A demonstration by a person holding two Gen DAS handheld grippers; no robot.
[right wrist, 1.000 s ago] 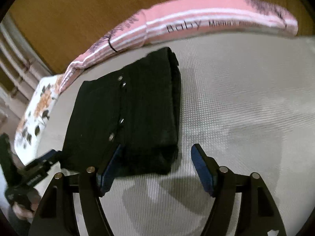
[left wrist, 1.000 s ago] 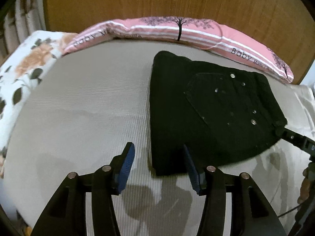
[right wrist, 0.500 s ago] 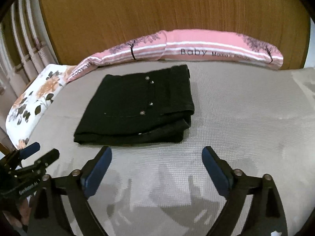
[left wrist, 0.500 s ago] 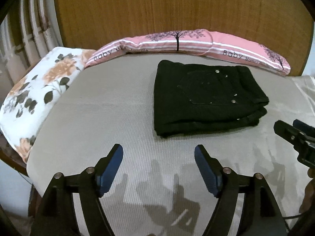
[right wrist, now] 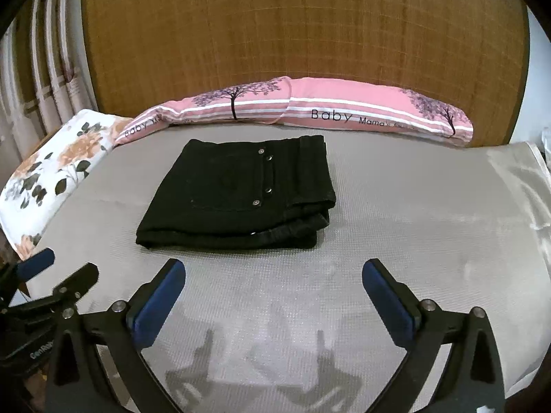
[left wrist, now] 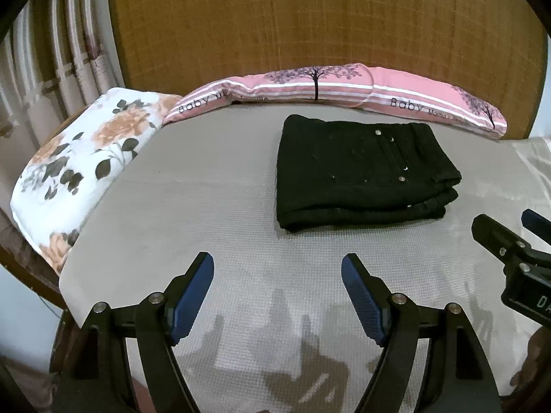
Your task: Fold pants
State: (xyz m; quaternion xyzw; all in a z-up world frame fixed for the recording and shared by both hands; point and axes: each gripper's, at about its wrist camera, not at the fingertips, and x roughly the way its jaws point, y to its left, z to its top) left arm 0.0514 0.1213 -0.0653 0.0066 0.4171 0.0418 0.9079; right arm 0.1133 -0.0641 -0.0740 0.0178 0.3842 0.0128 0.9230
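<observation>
Black pants (left wrist: 361, 172) lie folded into a compact rectangle on the grey mattress (left wrist: 206, 206), back pocket with metal studs on top; they also show in the right wrist view (right wrist: 241, 192). My left gripper (left wrist: 277, 272) is open and empty, held back from the pants' near edge. My right gripper (right wrist: 273, 278) is open and empty, also back from the pants. The right gripper shows at the right edge of the left wrist view (left wrist: 499, 234); the left gripper shows at the left edge of the right wrist view (right wrist: 58, 268).
A long pink "Baby" pillow (left wrist: 344, 89) lies along the wooden headboard (left wrist: 310, 17). A floral pillow (left wrist: 82, 161) lies at the left edge of the bed. Curtains (left wrist: 41, 79) hang at far left. The mattress edge drops off at the left front.
Both grippers have pulled back and up from the folded pants and opened wider. The pants lie released on the mattress.
</observation>
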